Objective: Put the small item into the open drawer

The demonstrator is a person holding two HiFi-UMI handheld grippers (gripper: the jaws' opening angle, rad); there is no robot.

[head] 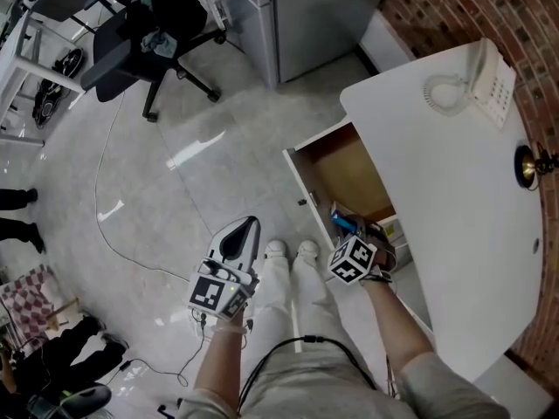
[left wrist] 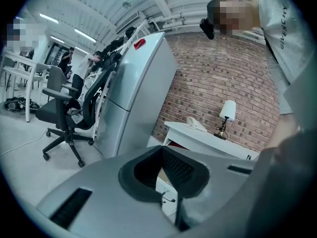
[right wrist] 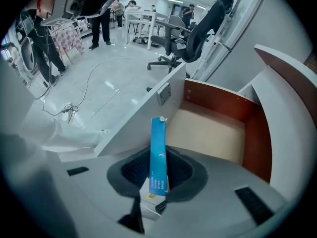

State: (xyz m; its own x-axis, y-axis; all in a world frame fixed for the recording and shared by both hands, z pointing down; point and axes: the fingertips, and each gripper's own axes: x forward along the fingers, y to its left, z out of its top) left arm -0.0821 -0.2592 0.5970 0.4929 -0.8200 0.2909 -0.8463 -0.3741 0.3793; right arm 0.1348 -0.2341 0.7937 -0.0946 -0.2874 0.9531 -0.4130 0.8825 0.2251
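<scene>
In the head view the right gripper (head: 349, 234) hangs over the near end of the drawer (head: 349, 177), which stands pulled out from under the white desk (head: 454, 199). A bit of the blue small item (head: 342, 223) shows just beyond the marker cube. The carrying looks done and the release is left, since the item is above the drawer and not yet lying in it. The cube and the hand cover the jaws here, and some things at the drawer's near end under the hand are too cluttered to name. The left gripper (head: 244, 232) is well apart over the floor, its tips drawn to a point. The left gripper view bears this out: the pads meet at their tips with nothing between them, so this gripper is closed and empty and has no part in the step. Only a sliver of the drawer shows past them, and a grey sleeve fills the right edge. In the right gripper view the jaws are clamped on the item, a slim blue carton standing upright between the pads, with the drawer's bare pale floor straight beyond it. The carton's lower end sinks between the pads, its print is too small to read, and the gripper's body hides the drawer's near part, so I cannot tell what lies directly beneath.
</scene>
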